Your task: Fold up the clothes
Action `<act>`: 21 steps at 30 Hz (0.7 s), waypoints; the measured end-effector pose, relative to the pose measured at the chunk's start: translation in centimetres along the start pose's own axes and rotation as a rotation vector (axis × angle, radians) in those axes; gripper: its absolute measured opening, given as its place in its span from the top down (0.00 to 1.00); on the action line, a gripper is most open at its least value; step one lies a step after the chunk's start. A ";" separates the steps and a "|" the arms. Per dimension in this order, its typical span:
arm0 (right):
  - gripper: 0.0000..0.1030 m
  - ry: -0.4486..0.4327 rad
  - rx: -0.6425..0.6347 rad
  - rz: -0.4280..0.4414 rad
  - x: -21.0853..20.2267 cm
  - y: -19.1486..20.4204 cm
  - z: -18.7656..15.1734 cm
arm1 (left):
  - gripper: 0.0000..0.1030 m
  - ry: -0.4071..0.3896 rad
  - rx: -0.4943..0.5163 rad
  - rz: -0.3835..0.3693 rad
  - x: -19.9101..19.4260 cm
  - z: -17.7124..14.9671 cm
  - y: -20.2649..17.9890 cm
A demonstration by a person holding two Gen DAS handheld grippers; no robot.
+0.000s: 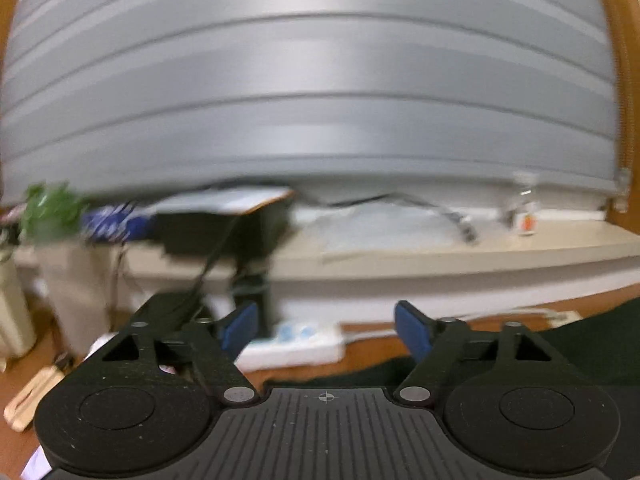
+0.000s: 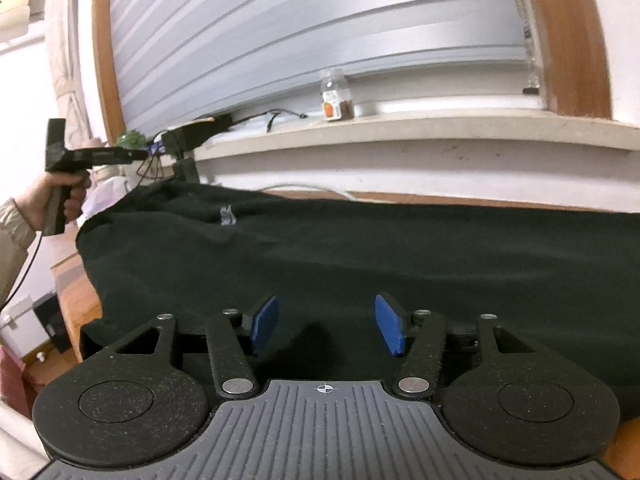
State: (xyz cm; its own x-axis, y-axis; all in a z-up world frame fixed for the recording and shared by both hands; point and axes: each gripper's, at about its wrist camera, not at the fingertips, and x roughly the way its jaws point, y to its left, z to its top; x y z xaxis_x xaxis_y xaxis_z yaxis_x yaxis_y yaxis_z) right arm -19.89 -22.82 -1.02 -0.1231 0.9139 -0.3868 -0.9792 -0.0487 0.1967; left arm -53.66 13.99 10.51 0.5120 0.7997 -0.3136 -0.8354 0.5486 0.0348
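Left tool [image 1: 325,330]: your blue pads are spread wide with nothing between them; the tool hangs above the bench edge, clear of the cloth.
Right tool [image 2: 326,330]: pads likewise parted and empty, poised low over the dark cloth.
Garment: the black garment [image 2: 360,256] lies spread across the bench, directly under and ahead of your right tool; a small pale logo [image 2: 227,215] shows ahead and to the left. From your left tool, only its edge [image 1: 580,344] shows, below and to the right.
Your left hand [image 2: 60,196]: seen from the right tool, it grips the other handle far left, held off the garment's left end.
Bench [image 2: 76,296]: orange-brown wood, bare at the left of the cloth.
Ahead of left tool: a white power strip [image 1: 296,346] sits just beyond the pads; behind it a black stand [image 1: 248,280] and dark cables.
Sill [image 2: 400,128]: beyond the garment, carrying a small jar [image 2: 336,96], a cable and a green plant [image 2: 132,139]; grey slatted shutter [image 2: 304,32] above.
In the way: nothing lies on the cloth beneath your right tool.
Sharpness: the left view is motion-blurred, so small things there are unclear.
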 end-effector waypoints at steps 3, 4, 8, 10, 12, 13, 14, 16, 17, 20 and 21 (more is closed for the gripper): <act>0.46 -0.024 0.007 -0.028 -0.8 -0.6 -0.1 | 0.04 -0.005 0.021 -0.107 0.7 0.8 -4.1; 0.47 -0.032 0.006 -0.041 -1.2 -0.9 -0.1 | 0.03 -0.002 0.024 -0.146 1.1 1.0 -5.6; 0.48 -0.045 0.030 -0.125 -4.0 -3.6 -0.5 | 0.02 0.031 0.046 -0.273 4.0 0.7 -12.0; 0.48 -0.060 0.053 -0.194 -6.1 -5.8 -0.6 | 0.02 0.049 0.057 -0.335 5.6 0.6 -15.2; 0.48 -0.080 0.074 -0.281 -8.4 -8.4 -0.6 | 0.01 0.067 0.068 -0.397 7.1 0.4 -18.4; 0.48 -0.096 0.080 -0.338 -9.7 -10.0 -0.6 | 0.01 0.072 0.078 -0.425 7.7 0.3 -20.1; 0.48 -0.111 0.088 -0.395 -11.1 -11.6 -0.5 | 0.00 0.080 0.084 -0.453 8.4 0.1 -21.5; 0.54 -0.139 0.132 -0.505 -13.7 -15.5 -0.2 | 0.00 0.113 0.098 -0.495 9.8 -0.8 -24.0; 0.71 -0.152 0.155 -0.557 -15.1 -17.5 0.0 | 0.00 0.131 0.105 -0.515 10.5 -1.2 -25.2; 0.74 -0.180 0.253 -0.714 -18.7 -23.8 1.1 | 0.00 0.182 0.129 -0.534 12.1 -2.8 -27.1; 0.73 -0.196 0.297 -0.732 -19.8 -25.5 1.5 | 0.00 0.194 0.136 -0.538 12.6 -3.3 -27.4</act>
State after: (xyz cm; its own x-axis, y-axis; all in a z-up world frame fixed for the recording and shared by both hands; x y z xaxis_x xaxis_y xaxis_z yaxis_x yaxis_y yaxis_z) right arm 7.76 -39.07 2.98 0.5888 0.7281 -0.3511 -0.7140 0.6721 0.1964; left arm -24.98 8.19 2.47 0.8000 0.3481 -0.4886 -0.4289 0.9014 -0.0601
